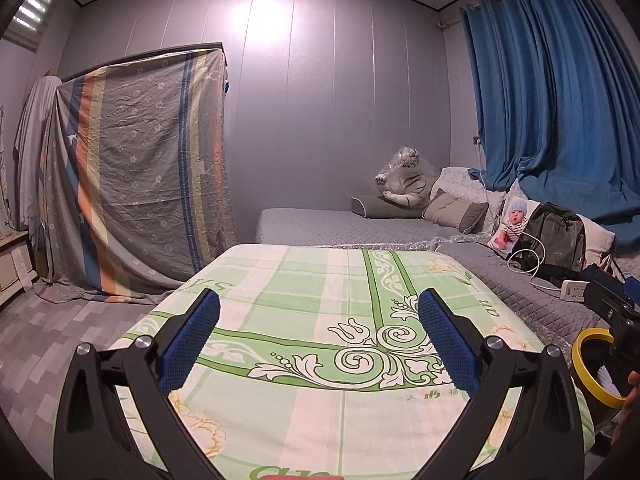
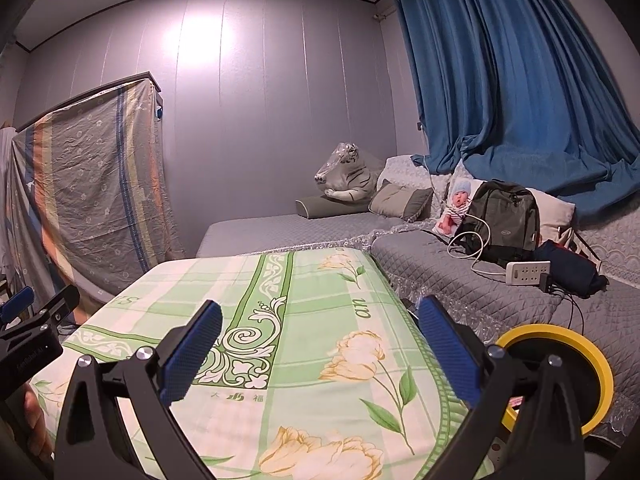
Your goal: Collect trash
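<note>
My left gripper (image 1: 319, 300) is open and empty above a table covered with a green and cream flowered cloth (image 1: 304, 292). My right gripper (image 2: 320, 312) is open and empty over the same cloth (image 2: 304, 320). A bin with a yellow rim (image 2: 600, 376) stands to the right of the table, between it and the grey bed; it also shows in the left wrist view (image 1: 582, 364), with something white inside. No loose trash shows on the cloth. The right gripper (image 1: 612, 300) shows at the right edge of the left wrist view, the left gripper (image 2: 36, 308) at the left edge of the right wrist view.
A grey quilted bed (image 2: 460, 276) runs along the right with a backpack (image 2: 504, 216), a white power strip (image 2: 528, 272), cables, pillows and a plush tiger (image 2: 348, 180). Blue curtains (image 2: 520, 80) hang behind. A striped sheet covers furniture (image 1: 136, 180) at the left.
</note>
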A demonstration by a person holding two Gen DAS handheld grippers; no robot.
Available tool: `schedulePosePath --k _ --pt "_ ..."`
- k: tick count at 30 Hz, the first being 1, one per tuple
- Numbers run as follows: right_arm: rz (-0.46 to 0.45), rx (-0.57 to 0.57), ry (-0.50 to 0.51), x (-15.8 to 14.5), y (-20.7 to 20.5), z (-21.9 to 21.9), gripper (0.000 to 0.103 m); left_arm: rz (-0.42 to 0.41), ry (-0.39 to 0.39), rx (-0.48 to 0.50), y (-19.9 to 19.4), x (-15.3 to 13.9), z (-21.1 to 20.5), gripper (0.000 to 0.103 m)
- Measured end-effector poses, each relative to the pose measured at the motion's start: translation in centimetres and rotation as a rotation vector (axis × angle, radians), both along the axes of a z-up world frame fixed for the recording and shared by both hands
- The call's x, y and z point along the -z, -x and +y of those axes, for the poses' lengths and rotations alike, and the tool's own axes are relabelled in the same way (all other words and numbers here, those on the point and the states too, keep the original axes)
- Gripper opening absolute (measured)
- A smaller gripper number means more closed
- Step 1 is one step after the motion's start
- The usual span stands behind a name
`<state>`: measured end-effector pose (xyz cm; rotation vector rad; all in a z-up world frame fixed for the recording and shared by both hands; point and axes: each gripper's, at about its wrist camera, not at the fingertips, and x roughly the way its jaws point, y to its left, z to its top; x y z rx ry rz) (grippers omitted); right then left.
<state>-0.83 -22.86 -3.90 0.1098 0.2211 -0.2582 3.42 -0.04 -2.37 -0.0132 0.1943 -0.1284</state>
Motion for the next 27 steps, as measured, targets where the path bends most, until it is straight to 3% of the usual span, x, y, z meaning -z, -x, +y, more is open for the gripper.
schedulePosePath --k 27 --pt "0.016 0.014 -0.021 0.26 0.08 0.05 0.095 -0.015 -0.004 0.026 -0.09 -1.03 -0.33 0.095"
